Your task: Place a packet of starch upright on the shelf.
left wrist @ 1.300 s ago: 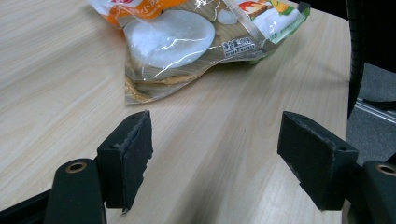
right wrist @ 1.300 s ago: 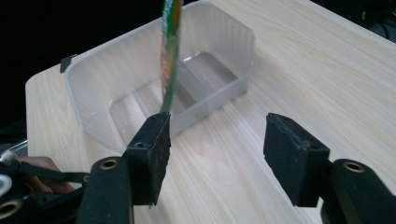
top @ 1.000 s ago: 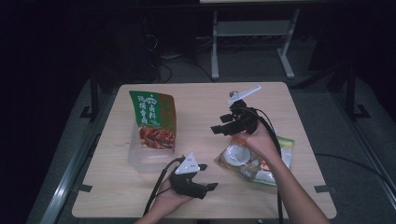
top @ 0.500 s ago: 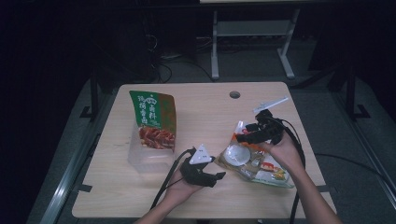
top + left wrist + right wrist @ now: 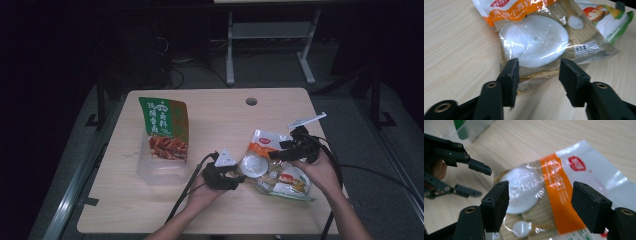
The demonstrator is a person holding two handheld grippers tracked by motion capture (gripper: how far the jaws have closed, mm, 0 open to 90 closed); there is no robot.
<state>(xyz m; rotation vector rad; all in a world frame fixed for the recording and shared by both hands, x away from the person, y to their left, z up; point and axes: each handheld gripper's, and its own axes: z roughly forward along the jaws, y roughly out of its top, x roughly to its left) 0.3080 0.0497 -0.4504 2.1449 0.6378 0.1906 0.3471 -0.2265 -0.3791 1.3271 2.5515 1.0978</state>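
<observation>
An orange and white snack packet (image 5: 270,162) with a round white cake inside lies at the table's right front, on top of a second packet with a green edge (image 5: 296,189). My left gripper (image 5: 235,179) is at its left edge. In the left gripper view the packet's (image 5: 534,42) near edge lies between the jaws of my left gripper (image 5: 539,75), which have just been closing; the pads do not press it. My right gripper (image 5: 292,149) hovers over the packet's far right side. In the right gripper view the right gripper (image 5: 540,205) stands wide, its jaws just opening slightly above the packet (image 5: 554,185).
A tall green pouch (image 5: 165,127) leans on a clear container (image 5: 160,170) at the table's (image 5: 220,115) left. A cable hole (image 5: 251,101) sits near the far edge. Cables trail from both grippers toward the front. A white desk frame stands behind the table.
My right gripper came from the table's far middle down and to the right, over the packet. My left gripper slid right along the front up to the packet's left edge.
</observation>
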